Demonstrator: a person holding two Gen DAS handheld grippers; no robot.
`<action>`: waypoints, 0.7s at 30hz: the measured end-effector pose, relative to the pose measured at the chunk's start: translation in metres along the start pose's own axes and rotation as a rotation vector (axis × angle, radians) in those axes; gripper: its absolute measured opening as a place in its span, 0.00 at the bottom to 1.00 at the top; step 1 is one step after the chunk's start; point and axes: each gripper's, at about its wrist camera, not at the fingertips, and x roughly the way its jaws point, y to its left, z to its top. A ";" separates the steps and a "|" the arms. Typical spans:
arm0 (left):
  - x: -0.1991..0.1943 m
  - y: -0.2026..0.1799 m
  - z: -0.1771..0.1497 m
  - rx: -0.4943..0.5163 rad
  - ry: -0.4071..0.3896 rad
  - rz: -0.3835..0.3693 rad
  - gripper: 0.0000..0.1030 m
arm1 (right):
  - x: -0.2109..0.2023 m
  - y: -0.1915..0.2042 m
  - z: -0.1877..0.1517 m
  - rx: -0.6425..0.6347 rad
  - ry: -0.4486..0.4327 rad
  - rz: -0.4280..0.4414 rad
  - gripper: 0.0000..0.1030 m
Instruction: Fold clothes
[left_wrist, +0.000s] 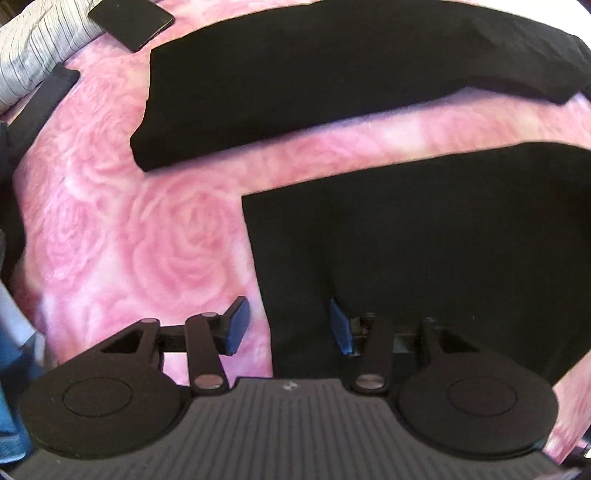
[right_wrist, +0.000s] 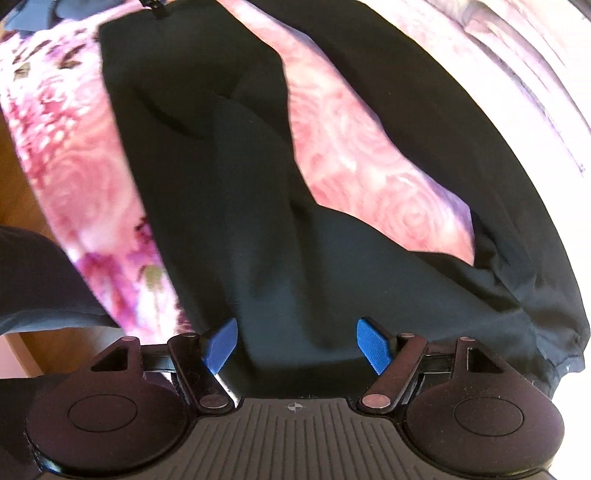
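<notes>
Home bedroom, prob. Bed w/ pink rose-print blanket (left_wrist: 122, 236) as work surface, striped pillow (left_wrist: 37, 48) at edge, black clothes (left_wrist: 314, 81) laid out, phone (left_wrist: 131, 22) on blanket, wood floor (right_wrist: 14, 192) beside.

Matt black cloth trousers (left_wrist: 424, 229) on soft rose-printed blanket (left_wrist: 147, 229).

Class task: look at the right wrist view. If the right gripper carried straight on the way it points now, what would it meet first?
Most likely the black trousers: the right gripper points down at that cloth, jaws open with dark fabric between them. Depth is hard to judge.
</notes>
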 end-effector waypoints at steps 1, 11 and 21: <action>-0.006 -0.003 -0.003 0.017 -0.002 -0.003 0.06 | 0.003 -0.004 0.001 0.018 0.003 -0.004 0.73; -0.090 0.005 -0.096 -0.165 0.114 0.170 0.06 | 0.001 -0.028 0.018 0.096 -0.028 -0.013 0.73; -0.100 -0.044 -0.069 0.078 0.042 0.290 0.22 | 0.026 -0.084 0.059 0.029 -0.115 -0.024 0.72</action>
